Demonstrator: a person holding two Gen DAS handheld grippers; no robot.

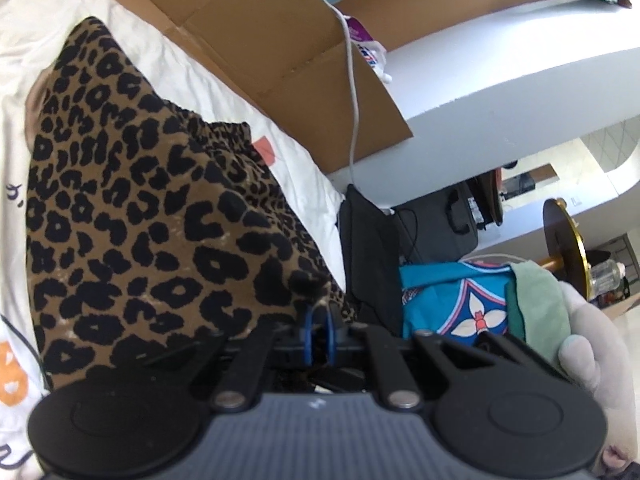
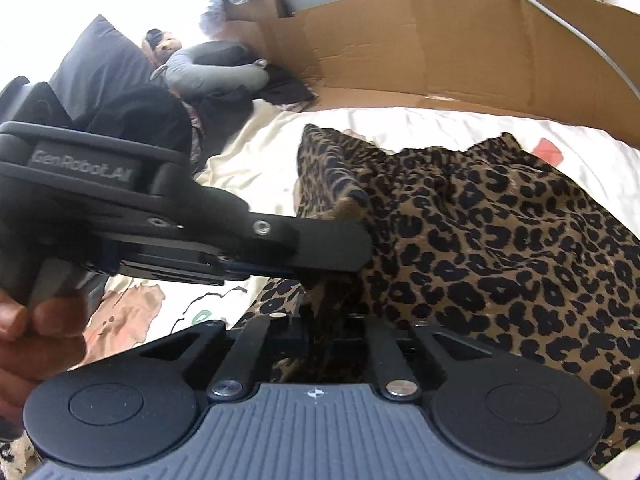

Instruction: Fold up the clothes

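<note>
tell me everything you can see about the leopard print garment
The leopard print garment is thin tan fabric with black spots and a gathered, elastic-looking band along its far edge. It lies rumpled on the white bedsheet, in front of flattened cardboard. Both hand-held grippers pinch its near edge: the left and the right, with the cloth lifted and draping between them.

A bed (image 2: 400, 128) with a cream-white sheet carries everything. A leopard-print garment (image 2: 500, 248) lies spread on the sheet and fills the middle and right of the right wrist view; in the left wrist view it covers the left half (image 1: 140, 220). A flattened brown cardboard (image 2: 460, 48) lies along the far edge of the bed, in the upper part of both frames. A small red patch (image 2: 550, 148) shows on the sheet near the garment's gathered edge. In the upper left of the right wrist view, a grey curved pillow (image 2: 212, 68) and dark clothes (image 2: 280, 88) rest on the bed.
</note>
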